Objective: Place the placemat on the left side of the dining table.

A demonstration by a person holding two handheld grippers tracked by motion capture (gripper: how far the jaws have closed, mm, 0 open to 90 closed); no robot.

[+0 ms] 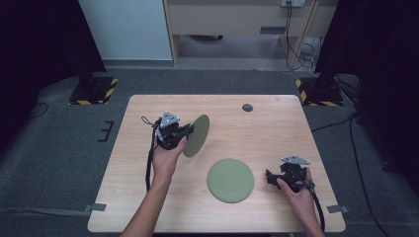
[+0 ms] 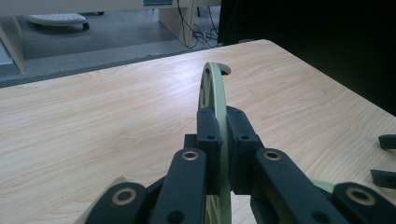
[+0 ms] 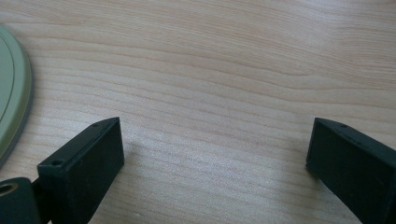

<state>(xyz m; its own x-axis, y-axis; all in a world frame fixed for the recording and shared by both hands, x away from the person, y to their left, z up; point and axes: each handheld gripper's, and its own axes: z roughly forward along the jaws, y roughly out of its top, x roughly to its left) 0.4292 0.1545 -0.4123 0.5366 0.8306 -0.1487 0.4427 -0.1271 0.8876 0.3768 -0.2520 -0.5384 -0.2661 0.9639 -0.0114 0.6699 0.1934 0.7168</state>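
The left tool pinches a green plate by its rim, its jaws pressed together on the edge. In the left gripper view the held plate stands on edge straight ahead of the tool, thin side toward the camera. A rim grip like this makes sense for a flat plate: the jaws can only close across its thickness, so it hangs upright from the tool, above the table rather than lying on it. Whether its lower edge touches the wood I cannot tell; the tool's own body covers the bottom of the plate there, and from the high view the tilted plate hides the spot beneath it.

To the right of that tool, between the two hands, a second plate lies flat, face down it seems, with a raised ring showing. It probably marks where the held plate is to be stacked, though that is a guess.

Further right, the right tool sits low, just beside the flat plate, its jaws spread wide with nothing between them. In the right gripper view that plate's rim is cut off at the left edge. Beyond both tools a small dark disc sits in the table; it is too small to make out.
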